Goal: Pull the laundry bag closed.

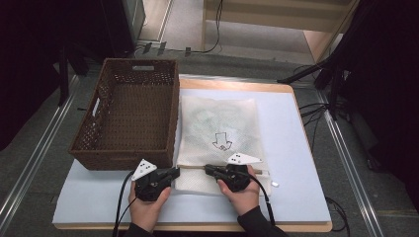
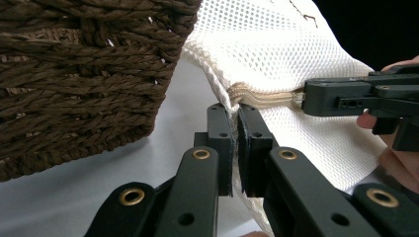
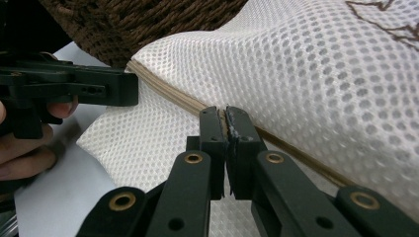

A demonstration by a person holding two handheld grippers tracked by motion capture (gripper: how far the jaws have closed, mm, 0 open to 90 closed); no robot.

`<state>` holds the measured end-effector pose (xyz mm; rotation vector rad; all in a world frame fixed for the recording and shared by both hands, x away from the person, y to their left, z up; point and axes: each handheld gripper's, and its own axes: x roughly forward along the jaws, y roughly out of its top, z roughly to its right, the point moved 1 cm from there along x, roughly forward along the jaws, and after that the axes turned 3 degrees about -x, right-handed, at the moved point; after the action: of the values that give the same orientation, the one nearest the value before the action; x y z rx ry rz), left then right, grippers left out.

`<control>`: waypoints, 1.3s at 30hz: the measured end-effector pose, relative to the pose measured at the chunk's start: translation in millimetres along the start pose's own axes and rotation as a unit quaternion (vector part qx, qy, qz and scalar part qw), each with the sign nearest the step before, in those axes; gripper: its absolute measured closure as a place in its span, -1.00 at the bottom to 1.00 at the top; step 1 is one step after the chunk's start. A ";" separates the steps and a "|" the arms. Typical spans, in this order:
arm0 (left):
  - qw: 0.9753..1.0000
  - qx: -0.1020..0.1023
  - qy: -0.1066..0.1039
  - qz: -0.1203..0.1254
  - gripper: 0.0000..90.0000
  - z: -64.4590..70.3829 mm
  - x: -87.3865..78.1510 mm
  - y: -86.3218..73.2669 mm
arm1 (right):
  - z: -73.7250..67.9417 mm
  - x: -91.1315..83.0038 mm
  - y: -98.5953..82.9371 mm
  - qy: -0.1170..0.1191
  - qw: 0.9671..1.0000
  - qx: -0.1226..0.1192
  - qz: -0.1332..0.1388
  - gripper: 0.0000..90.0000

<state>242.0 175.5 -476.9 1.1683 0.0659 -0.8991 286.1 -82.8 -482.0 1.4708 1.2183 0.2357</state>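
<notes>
A white mesh bag with a brown arrow mark lies flat on the table beside a brown wicker basket. A beige zipper runs along the bag's near edge. My left gripper is shut on the bag's left corner, at the zipper's end. My right gripper faces it a short way along, shut on the zipper. In the right gripper view the left gripper sits at the zipper's far end, and the mesh bag rises behind the jaws.
The empty basket stands close to the left of my left gripper. A pale blue mat covers the wooden table. A small white tag lies right of my right hand. Cables and dark stands ring the table.
</notes>
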 end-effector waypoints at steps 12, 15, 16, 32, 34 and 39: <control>1.000 -0.005 -0.003 0.004 0.90 -1.4 -1.2 -0.7 | 11.8 -11.6 -1.7 -0.015 1.000 0.007 0.007 0.95; 1.000 -0.004 -0.002 0.004 0.90 -1.1 -1.3 -1.1 | 13.3 -13.6 -2.3 -0.015 1.000 0.008 0.006 0.95; 1.000 -0.003 -0.003 0.004 0.90 -0.9 -1.3 -1.2 | 13.5 -14.3 -2.5 -0.015 1.000 0.009 0.007 0.95; 1.000 -0.001 0.002 0.004 0.91 -0.3 -1.1 -1.2 | 26.7 -31.4 -9.2 -0.035 0.999 0.020 0.011 0.95; 1.000 -0.001 0.002 0.003 0.90 -0.4 -1.1 -1.1 | 28.3 -34.3 -10.6 -0.040 0.999 0.021 0.012 0.95; 1.000 -0.001 0.002 0.003 0.90 -0.2 -1.0 -1.2 | 34.1 -44.2 -14.3 -0.044 0.998 0.032 0.014 0.95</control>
<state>240.7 176.1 -477.5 1.1686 0.0672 -0.8914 283.5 -140.3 -484.2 1.5382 1.1444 0.1518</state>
